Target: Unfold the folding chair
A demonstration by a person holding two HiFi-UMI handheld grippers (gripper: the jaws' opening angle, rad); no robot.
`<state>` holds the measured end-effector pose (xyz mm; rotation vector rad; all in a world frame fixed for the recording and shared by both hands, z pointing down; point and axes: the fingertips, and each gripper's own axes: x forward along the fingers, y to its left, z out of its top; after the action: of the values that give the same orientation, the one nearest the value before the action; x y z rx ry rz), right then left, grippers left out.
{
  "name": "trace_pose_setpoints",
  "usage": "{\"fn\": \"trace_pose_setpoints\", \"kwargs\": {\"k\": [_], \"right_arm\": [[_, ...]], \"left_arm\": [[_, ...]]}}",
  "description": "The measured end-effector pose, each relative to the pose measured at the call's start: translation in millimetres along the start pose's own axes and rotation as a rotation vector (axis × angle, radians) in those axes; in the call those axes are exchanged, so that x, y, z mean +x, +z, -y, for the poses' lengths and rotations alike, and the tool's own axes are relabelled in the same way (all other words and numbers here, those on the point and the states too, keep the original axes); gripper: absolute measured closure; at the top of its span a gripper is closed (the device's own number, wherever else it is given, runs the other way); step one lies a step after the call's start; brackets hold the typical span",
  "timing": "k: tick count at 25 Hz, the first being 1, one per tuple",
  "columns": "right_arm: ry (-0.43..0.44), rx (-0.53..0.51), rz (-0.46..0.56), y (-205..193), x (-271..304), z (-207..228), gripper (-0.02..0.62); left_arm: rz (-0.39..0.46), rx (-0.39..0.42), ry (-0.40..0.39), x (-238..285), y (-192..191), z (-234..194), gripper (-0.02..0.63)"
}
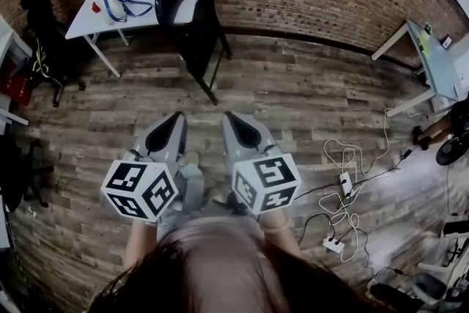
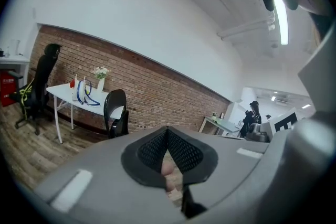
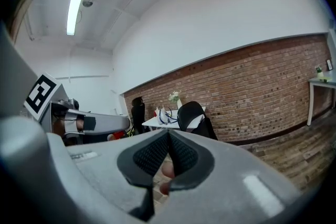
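Note:
The black folding chair (image 1: 192, 18) stands folded near the brick wall, beside a white table. It also shows small in the left gripper view, chair (image 2: 116, 112), and in the right gripper view, chair (image 3: 195, 117). My left gripper (image 1: 178, 119) and right gripper (image 1: 229, 116) are held side by side low in the head view, well short of the chair and pointing toward it. Both are shut with nothing between the pads. The left gripper (image 2: 167, 130) and the right gripper (image 3: 168, 135) show their black pads meeting at the tips.
A white table (image 1: 95, 11) with a blue cord and a vase stands left of the chair. A black office chair (image 1: 40, 26) is at the far left. Cables and a power strip (image 1: 344, 194) lie on the wood floor at the right, near another desk (image 1: 432, 62).

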<state>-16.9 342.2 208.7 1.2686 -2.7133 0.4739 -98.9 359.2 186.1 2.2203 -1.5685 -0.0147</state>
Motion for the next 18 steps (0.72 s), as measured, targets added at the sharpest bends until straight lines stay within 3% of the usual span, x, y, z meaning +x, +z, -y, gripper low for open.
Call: {"fn": "trace_pose_setpoints", "kwargs": {"k": [7, 18], "right_arm": [[0.021, 0.019, -0.001, 6.1, 33.3, 6.0, 0.600], [-0.015, 0.029, 0.010, 26.6, 120.6, 7.5, 0.600]], "left_arm": [[0.011, -0.002, -0.010, 20.6, 13.0, -19.7, 0.609], [0.023, 0.007, -0.038, 61.1, 54.5, -94.9, 0.609]]}}
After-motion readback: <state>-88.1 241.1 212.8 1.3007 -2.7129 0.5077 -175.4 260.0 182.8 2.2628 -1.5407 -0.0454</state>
